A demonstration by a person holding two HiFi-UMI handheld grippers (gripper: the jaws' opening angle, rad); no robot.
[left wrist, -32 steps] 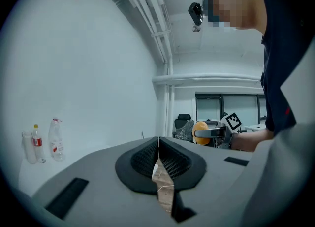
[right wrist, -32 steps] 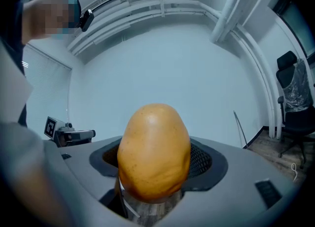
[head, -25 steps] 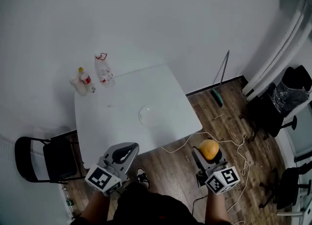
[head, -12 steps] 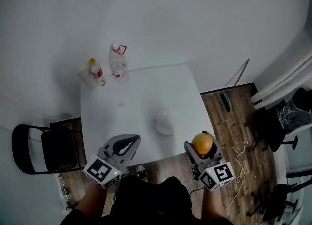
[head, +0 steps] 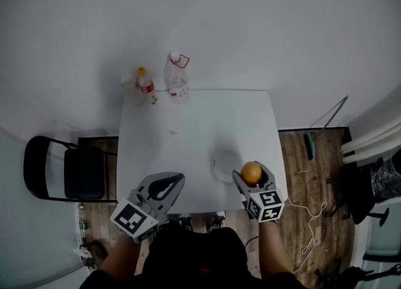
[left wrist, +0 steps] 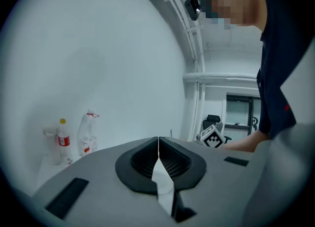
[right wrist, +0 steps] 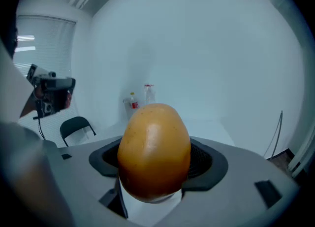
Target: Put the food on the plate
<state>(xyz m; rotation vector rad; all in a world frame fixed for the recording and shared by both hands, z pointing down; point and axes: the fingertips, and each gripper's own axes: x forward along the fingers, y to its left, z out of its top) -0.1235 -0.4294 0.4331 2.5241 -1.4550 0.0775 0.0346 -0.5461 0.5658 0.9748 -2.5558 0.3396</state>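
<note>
The right tongs (head: 252,173), gripping the orange fruit (right wrist: 154,147), have now reached the plate (head: 218,163), so placing is near; the left tongs (left wrist: 158,145) stay closed, empty.

Head view: dim, flat indoor light with muted colour; the white table (head: 194,125) reads pale grey, the corners darken, and a soft shadow spreads on the wall (head: 263,24) behind the bottles (head: 177,78). Both gripper views: circular wide-angle fields with black corners and straight lines bowed near the rim. In the right gripper view a bright window (right wrist: 22,41) with blinds lies at left; the orange fruit (right wrist: 154,147), close to the lens, carries a broad soft highlight and slightly soft edges.
</note>
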